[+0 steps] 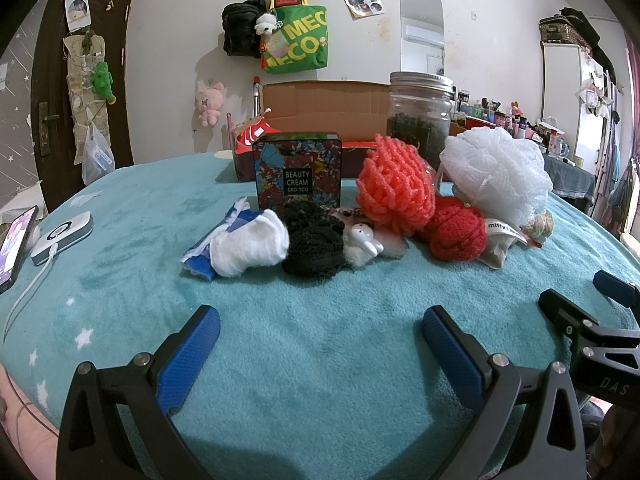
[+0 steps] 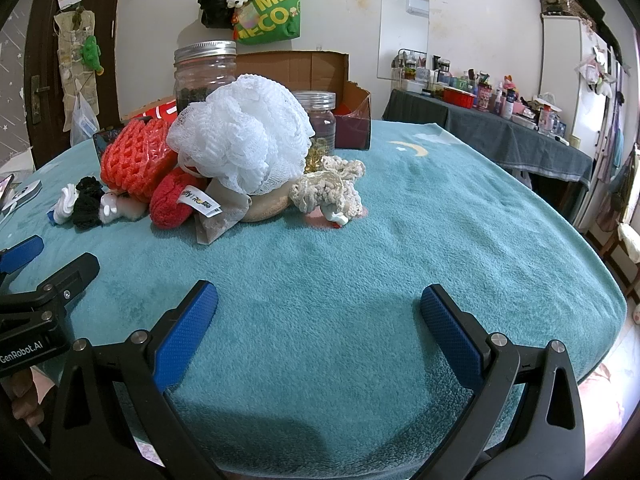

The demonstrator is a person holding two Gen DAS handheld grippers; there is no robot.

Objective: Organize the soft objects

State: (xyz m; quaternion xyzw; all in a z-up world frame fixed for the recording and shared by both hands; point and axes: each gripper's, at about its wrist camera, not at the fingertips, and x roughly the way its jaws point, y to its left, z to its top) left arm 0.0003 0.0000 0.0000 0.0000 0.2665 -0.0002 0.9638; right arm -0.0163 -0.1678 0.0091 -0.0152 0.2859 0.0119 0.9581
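Observation:
A heap of soft things lies mid-table on the teal blanket: a white cloth roll, a black mesh scrunchie, a small white plush, an orange foam net, a red knit ball and a white bath pouf. The right wrist view shows the same pouf, the orange net, the red ball and a cream crochet piece. My left gripper is open, short of the heap. My right gripper is open too, holding nothing.
A floral tin, a lidded glass jar and an open cardboard box stand behind the heap. A phone and a white charger lie at the left edge. A second jar stands behind the pouf.

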